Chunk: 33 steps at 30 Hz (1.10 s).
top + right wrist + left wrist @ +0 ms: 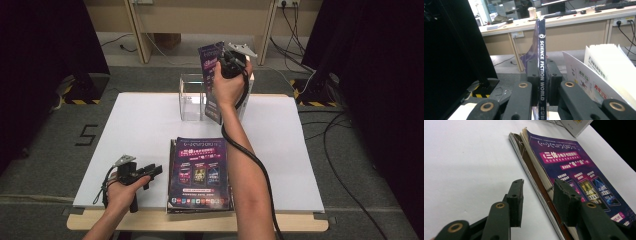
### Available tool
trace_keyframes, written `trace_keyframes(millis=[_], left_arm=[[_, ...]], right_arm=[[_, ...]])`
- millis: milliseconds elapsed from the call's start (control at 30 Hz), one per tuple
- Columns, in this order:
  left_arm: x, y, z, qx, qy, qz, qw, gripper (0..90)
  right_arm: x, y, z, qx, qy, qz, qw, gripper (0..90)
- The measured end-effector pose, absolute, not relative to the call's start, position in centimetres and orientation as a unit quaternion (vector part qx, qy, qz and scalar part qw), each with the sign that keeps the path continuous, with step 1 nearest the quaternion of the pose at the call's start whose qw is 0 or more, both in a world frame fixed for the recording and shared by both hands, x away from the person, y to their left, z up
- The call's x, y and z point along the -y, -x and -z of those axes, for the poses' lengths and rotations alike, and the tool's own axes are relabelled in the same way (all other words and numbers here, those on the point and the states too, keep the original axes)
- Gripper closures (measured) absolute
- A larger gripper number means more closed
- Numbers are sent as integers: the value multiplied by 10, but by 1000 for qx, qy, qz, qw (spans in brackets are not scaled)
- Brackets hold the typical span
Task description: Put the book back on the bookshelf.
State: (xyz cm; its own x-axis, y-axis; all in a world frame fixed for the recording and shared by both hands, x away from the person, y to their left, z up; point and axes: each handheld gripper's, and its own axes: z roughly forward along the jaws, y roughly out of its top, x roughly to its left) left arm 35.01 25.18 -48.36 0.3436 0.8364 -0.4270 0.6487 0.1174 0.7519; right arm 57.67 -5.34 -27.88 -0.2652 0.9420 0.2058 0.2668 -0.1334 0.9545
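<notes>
A stack of purple-covered magazines (200,172) lies at the front middle of the white table board (140,130). My left gripper (150,172) rests on the board at the stack's left edge. Its jaws are open, and the stack's worn spine edge (541,187) runs just beyond and between them. My right gripper (221,67) is raised at the far side, shut on the spine of an upright purple magazine (212,82). The spine (542,57) reads "SCIENCE FICTION WORLD" and stands pinched between both pads. This magazine hangs at a clear acrylic box (191,97).
White-covered magazines (604,67) stand upright just right of the held one, by the clear box. Black curtains flank the table. Cables cross the floor at the right, and a wooden desk (579,32) stands behind.
</notes>
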Motion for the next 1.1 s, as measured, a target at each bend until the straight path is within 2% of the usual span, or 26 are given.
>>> trace_keyframes(millis=[133,300,667,933,1100], left_arm=[[-252,-350,485,-565,-658,-95,488,600],[-252,-351,486,-567,-657,-94,489,601],[-251,-349,486,-566,-658,-95,487,602],[-251,-349,485,-566,-658,-95,487,602],[-250,-349,484,-564,-659,-97,487,602]], right_arm=[[54,-582,291,-588,-522,-537,305,842],[55,-570,293,-601,-508,-534,311,841],[67,-512,300,-637,-460,-530,320,830],[90,-472,313,-642,-468,-529,298,817],[97,-462,315,-647,-475,-521,291,802]])
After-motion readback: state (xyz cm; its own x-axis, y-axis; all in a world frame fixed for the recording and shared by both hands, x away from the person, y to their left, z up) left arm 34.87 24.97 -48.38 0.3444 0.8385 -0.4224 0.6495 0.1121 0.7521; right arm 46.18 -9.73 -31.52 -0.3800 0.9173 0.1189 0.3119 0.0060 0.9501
